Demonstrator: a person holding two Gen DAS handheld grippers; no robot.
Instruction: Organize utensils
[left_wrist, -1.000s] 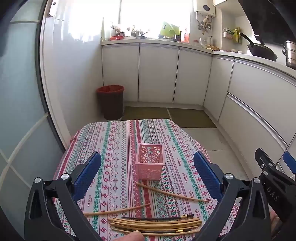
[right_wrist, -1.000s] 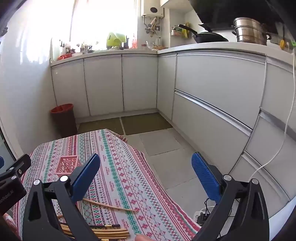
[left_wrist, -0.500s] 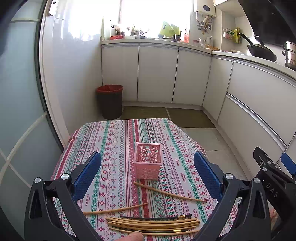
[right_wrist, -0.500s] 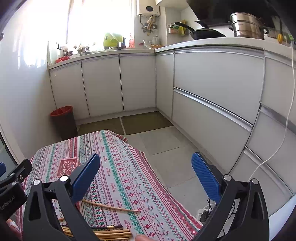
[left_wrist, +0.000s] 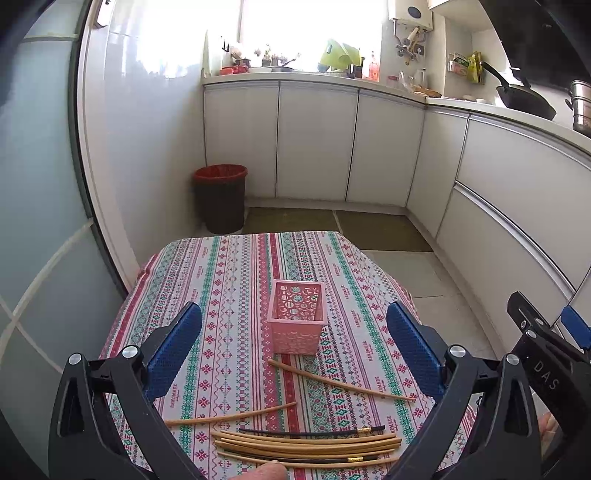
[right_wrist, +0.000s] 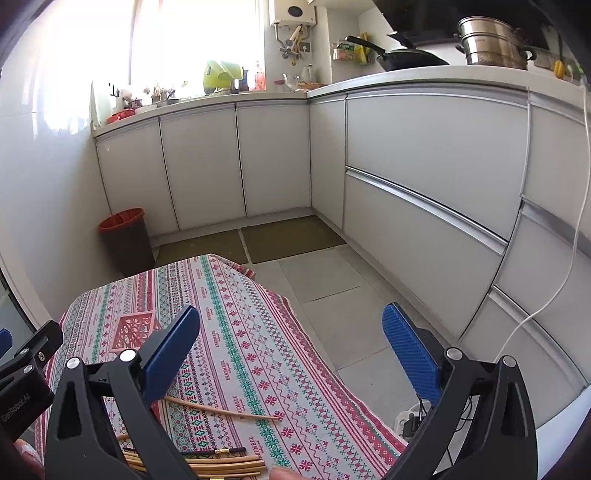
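The basket (left_wrist: 296, 320) stands mid-worktop (left_wrist: 221, 280). Just in front of it lies one chopstick (left_wrist: 340, 382), slanting right; another chopstick (left_wrist: 231, 416) lies nearer and to the left. Nearest of all, the bundle of chopsticks (left_wrist: 306, 445) lies crosswise. Beyond the worktop's far left corner, a bin (left_wrist: 220, 197) stands on the floor against the cabinets (left_wrist: 314, 140).

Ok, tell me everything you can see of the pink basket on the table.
The pink basket is a small square holder that looks like plastic, its walls pierced with round cut-outs and its rim solid. It stands upright, mouth open upward, near the middle of the striped tablecloth. Nothing shows inside it. The chopsticks lie on the cloth nearer the camera; the closest ends just short of its base. Neither tool touches it.
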